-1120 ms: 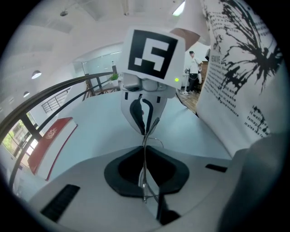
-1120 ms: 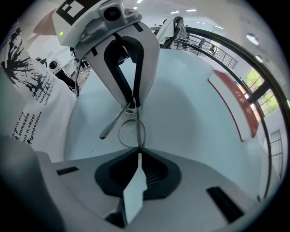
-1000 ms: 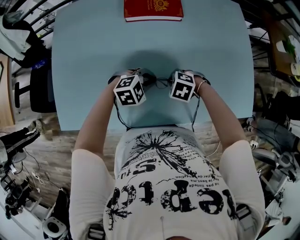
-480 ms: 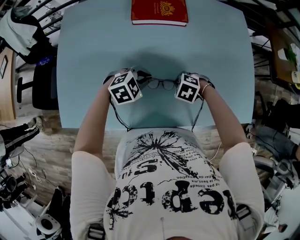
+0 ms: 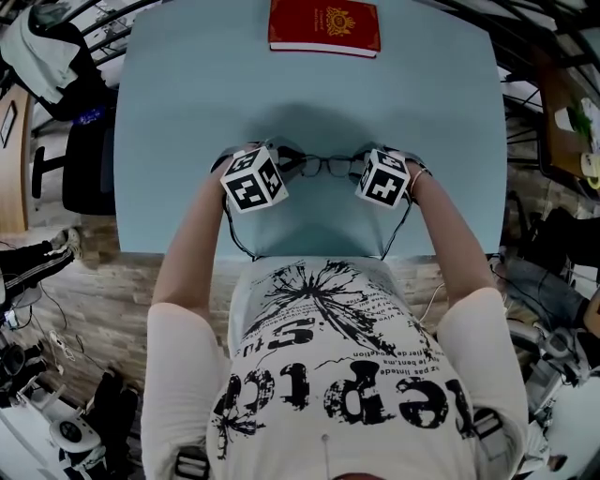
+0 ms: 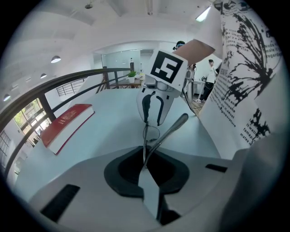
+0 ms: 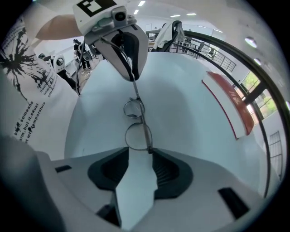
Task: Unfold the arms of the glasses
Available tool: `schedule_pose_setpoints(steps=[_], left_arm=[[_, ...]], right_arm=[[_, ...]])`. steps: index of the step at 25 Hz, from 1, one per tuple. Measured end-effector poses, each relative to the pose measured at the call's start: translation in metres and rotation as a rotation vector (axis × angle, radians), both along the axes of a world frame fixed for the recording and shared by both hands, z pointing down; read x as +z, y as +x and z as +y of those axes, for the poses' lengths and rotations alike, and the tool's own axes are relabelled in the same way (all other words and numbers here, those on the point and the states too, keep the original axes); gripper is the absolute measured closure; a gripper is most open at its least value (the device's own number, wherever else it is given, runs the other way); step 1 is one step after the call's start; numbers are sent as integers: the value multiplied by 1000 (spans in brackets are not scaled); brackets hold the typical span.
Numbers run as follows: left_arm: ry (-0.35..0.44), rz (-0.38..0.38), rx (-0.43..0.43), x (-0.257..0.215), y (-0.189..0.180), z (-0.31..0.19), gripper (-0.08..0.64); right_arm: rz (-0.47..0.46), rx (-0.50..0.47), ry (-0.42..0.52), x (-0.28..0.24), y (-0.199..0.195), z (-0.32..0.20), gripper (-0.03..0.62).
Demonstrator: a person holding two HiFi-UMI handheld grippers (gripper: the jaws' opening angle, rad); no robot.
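Observation:
Thin dark-rimmed glasses lie on the light blue table between my two grippers. My left gripper is shut on the left end of the glasses, at the hinge. From those jaws one arm of the glasses sticks out to the upper right, away from the lenses. My right gripper points steeply down at the other end, and its jaws are opening. The right end of the frame lies in the wide gap beside one pad, and the pads do not press on it.
A red book lies at the table's far edge, well beyond the glasses. The person's torso in a printed white shirt is close against the near edge. Chairs, cables and equipment stand on the floor round the table.
The two marker cubes have moved apart, and more of the glasses shows between them. The left gripper has shifted a little and rolled.

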State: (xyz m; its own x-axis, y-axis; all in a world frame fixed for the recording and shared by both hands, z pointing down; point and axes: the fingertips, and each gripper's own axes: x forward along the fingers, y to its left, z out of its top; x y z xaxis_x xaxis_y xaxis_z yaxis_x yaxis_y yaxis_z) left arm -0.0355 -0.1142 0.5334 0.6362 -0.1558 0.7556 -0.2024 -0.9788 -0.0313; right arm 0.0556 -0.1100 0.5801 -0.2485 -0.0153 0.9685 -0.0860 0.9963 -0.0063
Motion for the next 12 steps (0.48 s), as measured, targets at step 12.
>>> schedule_pose_setpoints(steps=[12], left_arm=[[5, 30, -30, -3, 0, -4, 529]], right_arm=[[-96, -132, 97, -13, -71, -8, 470]])
